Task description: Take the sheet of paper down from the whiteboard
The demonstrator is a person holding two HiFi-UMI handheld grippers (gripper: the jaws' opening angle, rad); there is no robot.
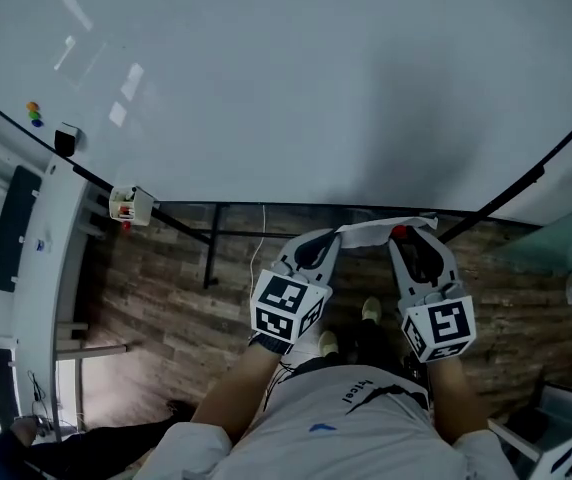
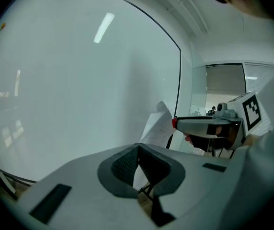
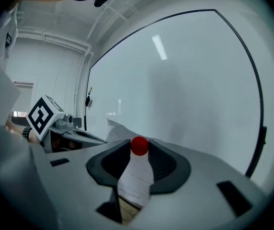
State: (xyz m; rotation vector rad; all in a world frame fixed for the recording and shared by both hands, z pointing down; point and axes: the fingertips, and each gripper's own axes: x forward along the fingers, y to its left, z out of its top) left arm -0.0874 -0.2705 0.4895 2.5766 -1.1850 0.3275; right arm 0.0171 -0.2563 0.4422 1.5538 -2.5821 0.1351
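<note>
The white sheet of paper (image 1: 374, 230) is off the whiteboard (image 1: 286, 88) and hangs stretched between my two grippers, below the board's lower edge. My left gripper (image 1: 328, 240) is shut on the sheet's left end; in the left gripper view its pads meet on the paper (image 2: 155, 127). My right gripper (image 1: 407, 234) is shut on the right end, with a round red magnet (image 3: 139, 145) sitting between its pads on top of the printed paper (image 3: 136, 181). The magnet (image 1: 398, 232) also shows in the head view.
Small coloured magnets (image 1: 34, 114) and a black eraser (image 1: 65, 140) sit at the board's left edge. A marker holder (image 1: 129, 205) hangs on its frame. The board's black stand (image 1: 212, 253) rises from the wood floor (image 1: 166, 308). The person's feet (image 1: 370, 311) are below the grippers.
</note>
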